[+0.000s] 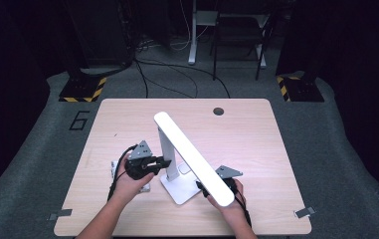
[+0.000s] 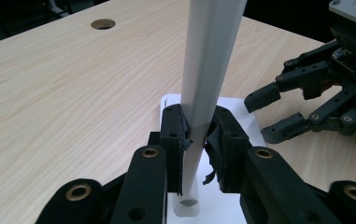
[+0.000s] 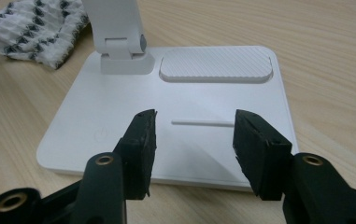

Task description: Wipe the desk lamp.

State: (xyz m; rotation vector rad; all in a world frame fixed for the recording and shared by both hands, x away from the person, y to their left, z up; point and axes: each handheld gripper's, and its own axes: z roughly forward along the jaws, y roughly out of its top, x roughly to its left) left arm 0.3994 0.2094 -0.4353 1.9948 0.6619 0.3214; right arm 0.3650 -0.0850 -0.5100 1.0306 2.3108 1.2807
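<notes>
Lamp (image 1: 189, 154): white, standing centre frame on bench (image 1: 127, 124).
Left gripper (image 2: 195, 140): jaws clamped on lamp stem.
Right gripper (image 3: 194, 133): jaws apart over lamp base, gripping nothing.

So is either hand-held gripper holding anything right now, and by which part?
The left hand-held gripper clamps the white desk lamp low on its upright post. The right hand-held gripper is open over the lamp's base, holding nothing.

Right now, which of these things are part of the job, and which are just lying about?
In use:
- white desk lamp: left tongs clamp its upright post
- lamp base: right tongs open over it

Lying about:
- patterned cloth beside the base
- cable hole in the table
</notes>
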